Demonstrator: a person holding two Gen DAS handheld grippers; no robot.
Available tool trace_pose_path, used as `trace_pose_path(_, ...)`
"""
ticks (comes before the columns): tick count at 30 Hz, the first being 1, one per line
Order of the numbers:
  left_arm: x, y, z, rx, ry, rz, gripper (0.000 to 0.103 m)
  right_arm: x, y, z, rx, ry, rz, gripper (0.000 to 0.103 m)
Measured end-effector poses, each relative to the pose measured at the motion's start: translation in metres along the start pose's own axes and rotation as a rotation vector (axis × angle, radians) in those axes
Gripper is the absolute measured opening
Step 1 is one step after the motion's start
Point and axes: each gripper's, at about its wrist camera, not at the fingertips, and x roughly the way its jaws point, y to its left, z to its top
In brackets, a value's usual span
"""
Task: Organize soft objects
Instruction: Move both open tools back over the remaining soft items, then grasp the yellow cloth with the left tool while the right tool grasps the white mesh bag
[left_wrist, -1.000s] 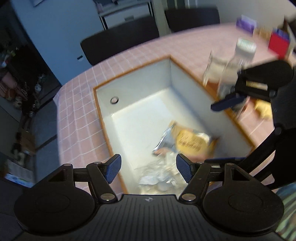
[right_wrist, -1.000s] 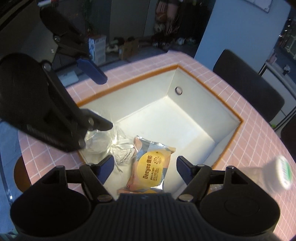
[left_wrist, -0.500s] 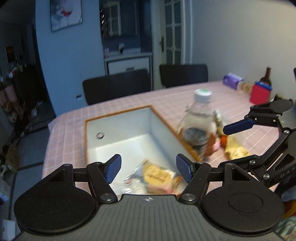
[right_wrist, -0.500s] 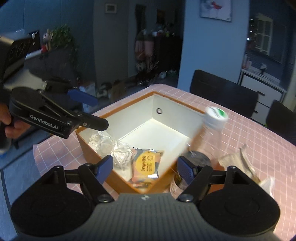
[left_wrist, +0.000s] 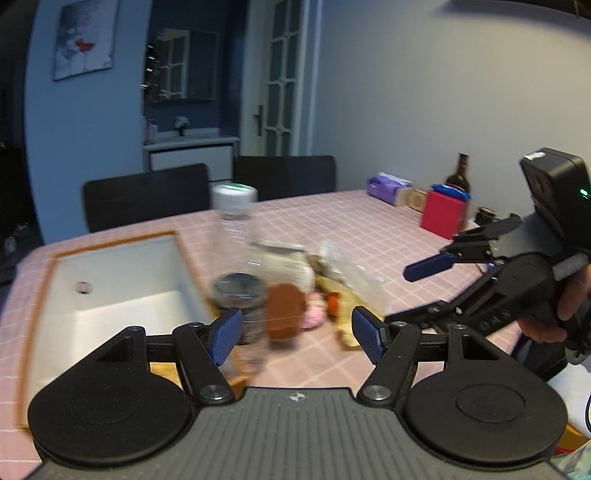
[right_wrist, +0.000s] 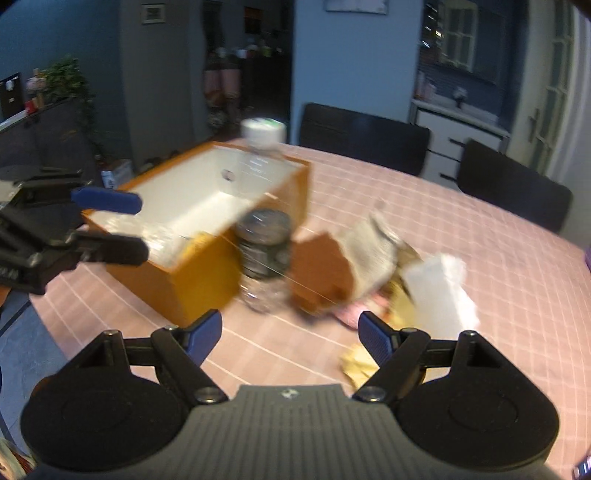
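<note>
My left gripper has its jaws spread wide, nothing between the blue pads. My right gripper is likewise wide and empty. From the left camera, my right hand grips its handle at three o'clock.

A home dining room is showing here. Black chairs are standing at a pink checked tablecloth; a framed picture is hanging far left.
</note>
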Motion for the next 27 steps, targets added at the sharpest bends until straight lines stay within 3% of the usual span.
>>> trace_pose_path(5, 0.040, -0.028, 0.001, 0.016, 0.043, -0.025, 0.080, 0.003, -0.042, -0.015, 0.040, 0.065, -0.078, 0.080)
trace_pose_path(12, 0.096, -0.048, -0.003, 0.030, 0.121, -0.023, 0.079, 0.025, -0.086, -0.030, 0.099, 0.156, -0.112, 0.082)
trace_pose_path(20, 0.158, -0.053, -0.007, -0.011, 0.218, -0.016, 0.078, 0.066, -0.108, -0.015, 0.021, 0.139, -0.123, 0.081)
trace_pose_path(27, 0.196, -0.052, -0.017, -0.036, 0.274, -0.014, 0.076, 0.104, -0.113, -0.007, -0.074, 0.149, -0.137, 0.069)
